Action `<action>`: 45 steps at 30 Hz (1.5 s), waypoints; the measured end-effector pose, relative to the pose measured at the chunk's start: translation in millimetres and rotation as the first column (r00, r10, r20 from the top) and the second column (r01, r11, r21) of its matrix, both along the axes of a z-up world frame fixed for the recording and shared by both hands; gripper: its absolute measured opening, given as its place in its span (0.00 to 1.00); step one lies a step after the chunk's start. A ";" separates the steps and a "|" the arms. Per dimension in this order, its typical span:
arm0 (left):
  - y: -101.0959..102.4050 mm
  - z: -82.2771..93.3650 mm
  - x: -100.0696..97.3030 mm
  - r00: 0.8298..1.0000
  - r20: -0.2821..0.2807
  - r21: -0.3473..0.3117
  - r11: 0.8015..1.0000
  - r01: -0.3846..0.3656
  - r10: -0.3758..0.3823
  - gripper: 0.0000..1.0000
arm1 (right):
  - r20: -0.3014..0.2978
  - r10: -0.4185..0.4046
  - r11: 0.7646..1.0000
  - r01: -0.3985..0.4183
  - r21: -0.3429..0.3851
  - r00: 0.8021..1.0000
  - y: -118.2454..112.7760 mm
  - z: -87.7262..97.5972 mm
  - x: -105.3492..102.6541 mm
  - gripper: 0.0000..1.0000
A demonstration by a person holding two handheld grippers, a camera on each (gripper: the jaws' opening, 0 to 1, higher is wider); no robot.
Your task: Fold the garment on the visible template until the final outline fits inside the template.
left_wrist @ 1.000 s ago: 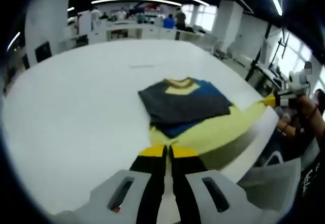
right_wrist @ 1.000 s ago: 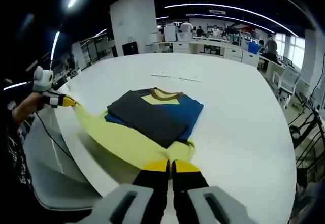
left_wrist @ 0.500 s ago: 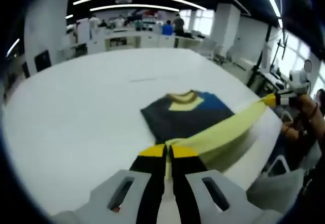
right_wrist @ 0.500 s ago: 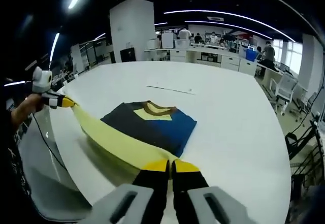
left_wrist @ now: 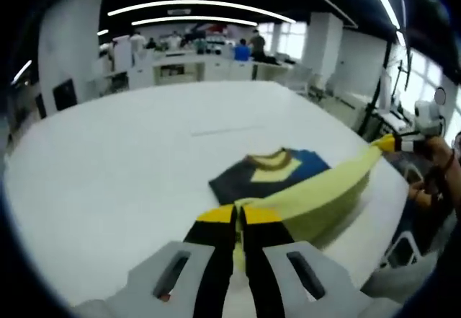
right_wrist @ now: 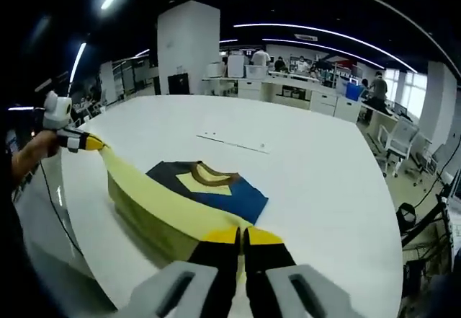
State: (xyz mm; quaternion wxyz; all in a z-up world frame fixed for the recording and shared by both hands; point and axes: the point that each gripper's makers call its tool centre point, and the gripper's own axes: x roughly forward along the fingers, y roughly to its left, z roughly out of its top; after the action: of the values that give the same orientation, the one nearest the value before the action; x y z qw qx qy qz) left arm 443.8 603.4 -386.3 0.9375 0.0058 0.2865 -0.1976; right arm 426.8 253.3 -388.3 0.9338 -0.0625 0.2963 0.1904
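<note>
**Yellow hem edge lifted off tabletop, pinched at both ends**

T-shirt [left_wrist: 277, 174] [right_wrist: 202, 188]: partly folded, dark navy and blue panels with yellow patch under a brown collar, lying flat on the white tabletop [left_wrist: 130, 138] [right_wrist: 310, 159]. Its pale yellow edge is raised and stretched taut as a band between both grippers.

Left gripper [left_wrist: 239, 214] [right_wrist: 88, 142]: fingers pressed together on one end of the yellow fabric. Right gripper [right_wrist: 240, 234] [left_wrist: 389, 143]: fingers pinching the other end, near the tabletop edge.

Thin line mark on tabletop beyond the collar. Office desks and people in the background.
</note>
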 end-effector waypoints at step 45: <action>7.1 -69.6 139.3 0.961 0.006 -0.078 0.958 -0.275 0.277 0.00 | -0.035 -0.157 0.983 0.160 0.095 0.987 -4.8 -70.5 138.1 0.00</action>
State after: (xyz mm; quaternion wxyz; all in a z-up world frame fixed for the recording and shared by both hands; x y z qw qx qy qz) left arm 583.1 610.5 -455.8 0.9578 -0.0685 0.2687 -0.0758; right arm 564.9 248.5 -458.8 0.9439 0.0093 0.3034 0.1304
